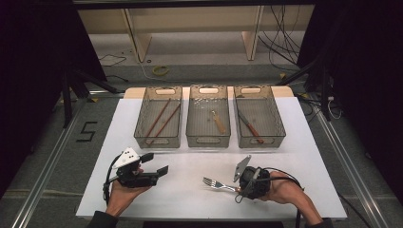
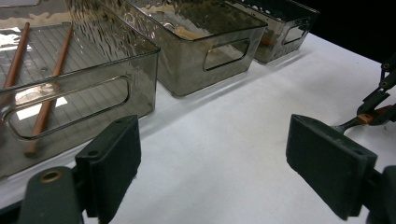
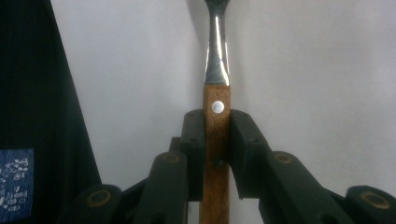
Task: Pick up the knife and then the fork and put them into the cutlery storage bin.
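From where I stand, the right hand-held gripper (image 1: 236,188) sits at about five o'clock on the white desk (image 1: 190,199), its jaws pinching the brown wooden handle of a steel fork (image 1: 215,184). The right gripper view shows that fork (image 3: 216,116) clamped squarely between the two black pads just below the rivet, with the shiny neck running straight out ahead. The tines point toward nine o'clock, and I judge the fork lies on the desk or barely above it.

The left hand-held gripper (image 1: 158,163), at about seven o'clock, is spread wide with nothing between its jaws; the left gripper view has its pads well apart over bare desk.

Three smoky translucent plastic bins stand in a row at twelve o'clock. The left bin (image 1: 158,141) holds a pair of reddish-brown chopsticks (image 1: 161,118), the middle bin (image 1: 208,140) a small utensil with a pale wooden handle (image 1: 217,122), the right bin (image 1: 259,141) a wooden-handled table knife (image 1: 250,126).

So the sorting looks well along: three bins are served, and the fork is the one piece outside them. The grip seems made; the lift, the carry to a bin and the release are left.
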A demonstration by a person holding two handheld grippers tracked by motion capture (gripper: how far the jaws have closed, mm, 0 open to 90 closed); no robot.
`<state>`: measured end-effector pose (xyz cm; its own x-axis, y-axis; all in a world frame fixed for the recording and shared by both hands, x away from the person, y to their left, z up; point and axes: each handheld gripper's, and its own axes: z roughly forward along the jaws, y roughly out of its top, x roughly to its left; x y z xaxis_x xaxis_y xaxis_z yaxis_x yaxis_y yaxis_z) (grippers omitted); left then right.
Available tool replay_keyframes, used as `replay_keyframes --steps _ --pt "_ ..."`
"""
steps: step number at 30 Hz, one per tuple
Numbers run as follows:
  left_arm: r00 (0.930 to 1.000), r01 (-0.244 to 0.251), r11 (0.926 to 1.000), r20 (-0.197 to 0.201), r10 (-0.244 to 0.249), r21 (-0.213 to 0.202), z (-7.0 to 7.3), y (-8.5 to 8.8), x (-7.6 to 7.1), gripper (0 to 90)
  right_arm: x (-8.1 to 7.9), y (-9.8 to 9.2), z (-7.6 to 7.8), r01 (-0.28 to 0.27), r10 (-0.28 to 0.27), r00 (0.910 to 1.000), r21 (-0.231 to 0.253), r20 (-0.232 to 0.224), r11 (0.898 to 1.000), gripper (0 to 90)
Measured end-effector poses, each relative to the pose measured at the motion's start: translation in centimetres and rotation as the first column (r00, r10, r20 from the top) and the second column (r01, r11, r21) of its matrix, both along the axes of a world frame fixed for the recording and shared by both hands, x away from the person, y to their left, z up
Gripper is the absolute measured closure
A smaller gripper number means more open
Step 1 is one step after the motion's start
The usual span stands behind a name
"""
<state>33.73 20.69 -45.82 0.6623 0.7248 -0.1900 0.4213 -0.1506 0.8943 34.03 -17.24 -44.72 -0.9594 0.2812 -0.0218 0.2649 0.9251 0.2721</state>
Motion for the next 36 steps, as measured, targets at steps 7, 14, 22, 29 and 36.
replay_keyframes --steps 7,14,22,29,36 --pt "1.0000 0.000 1.0000 0.000 0.000 -0.001 0.0 0.0 0.0 17.4 0.4 -0.4 0.5 0.042 -0.043 0.9990 0.055 0.010 0.998 77.5" --pt "1.0000 0.000 1.0000 0.000 0.000 -0.001 0.0 0.0 0.0 17.4 0.9 -0.9 0.9 0.107 -0.109 0.9940 0.114 0.008 0.988 77.5" --pt "1.0000 -0.003 1.0000 -0.001 0.003 0.002 0.0 0.0 0.1 17.4 1.5 -1.6 1.3 0.164 -0.169 0.9856 0.178 0.014 0.970 77.5" --pt "0.9999 -0.011 0.9999 -0.005 0.011 -0.003 0.0 0.1 0.1 17.4 1.9 -2.3 1.7 0.193 -0.203 0.9790 0.237 0.019 0.952 77.6" --pt "1.0000 -0.008 1.0000 -0.002 0.008 0.002 0.0 0.1 0.0 17.4 2.3 -2.9 2.5 0.235 -0.252 0.9674 0.291 0.021 0.927 77.6"
